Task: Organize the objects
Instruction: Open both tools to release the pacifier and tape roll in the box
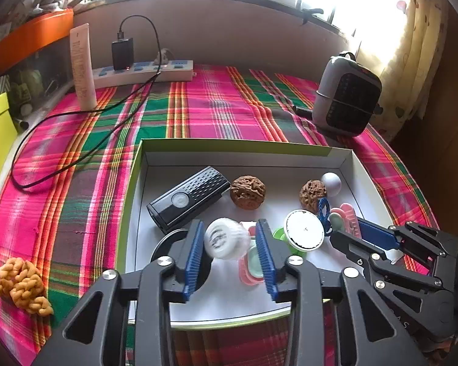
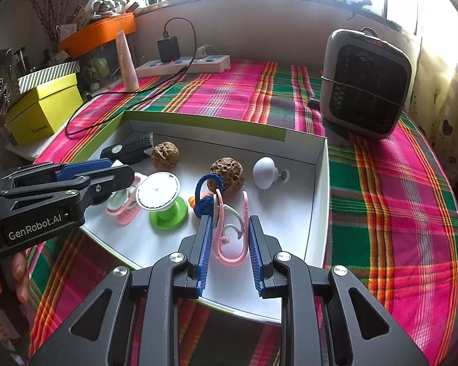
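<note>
Letting go, the left gripper (image 1: pixel 230 245) is spreading around a white cap (image 1: pixel 224 238) over the box (image 1: pixel 244 148); the right gripper (image 2: pixel 230 244) is waiting spread around pink hooks (image 2: pixel 232 241).

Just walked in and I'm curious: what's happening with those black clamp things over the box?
A person is sorting small objects into a shallow white box on a plaid cloth, using a hand-held gripper in each hand. The left hand-held gripper has a white ribbed cap between its blue pads, which look apart from it. The right hand-held gripper straddles a pink and white curly clip. Two walnuts, a black remote and a white knob already lie in the box.
</note>
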### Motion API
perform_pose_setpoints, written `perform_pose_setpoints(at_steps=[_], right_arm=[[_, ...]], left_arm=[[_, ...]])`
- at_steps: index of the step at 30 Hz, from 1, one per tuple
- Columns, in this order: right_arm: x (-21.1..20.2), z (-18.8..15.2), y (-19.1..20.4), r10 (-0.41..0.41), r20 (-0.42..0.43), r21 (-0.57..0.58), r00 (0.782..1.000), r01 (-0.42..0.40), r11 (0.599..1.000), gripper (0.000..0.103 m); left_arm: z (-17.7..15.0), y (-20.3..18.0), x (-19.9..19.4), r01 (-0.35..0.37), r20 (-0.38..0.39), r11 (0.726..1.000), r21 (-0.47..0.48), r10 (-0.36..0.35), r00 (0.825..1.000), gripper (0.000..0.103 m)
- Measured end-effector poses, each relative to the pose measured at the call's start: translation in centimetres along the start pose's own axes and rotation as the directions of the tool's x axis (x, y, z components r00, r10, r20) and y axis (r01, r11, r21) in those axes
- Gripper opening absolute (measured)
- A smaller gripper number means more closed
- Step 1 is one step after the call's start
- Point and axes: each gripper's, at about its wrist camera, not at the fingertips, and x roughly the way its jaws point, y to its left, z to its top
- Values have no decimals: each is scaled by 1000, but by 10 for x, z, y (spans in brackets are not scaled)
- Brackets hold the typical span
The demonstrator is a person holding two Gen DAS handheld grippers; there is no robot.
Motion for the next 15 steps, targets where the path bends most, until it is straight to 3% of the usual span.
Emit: perform_pose_setpoints(at_steps=[2,4,15], right_arm=[[0,0,0,2,3,3,1000,-2,1000,38],[-1,0,1,-1,7,4,1000,1,1000,43],[-9,-2,3,-8,26,13,1000,7,1000,43]], left_arm=[[0,0,0,-1,-1,1000,1,1,1000,38],[-1,-1,0,-2,-2,1000,-1,2,1000,40],[-5,-5,-10,-28,12,1000,14,28,1000,44]])
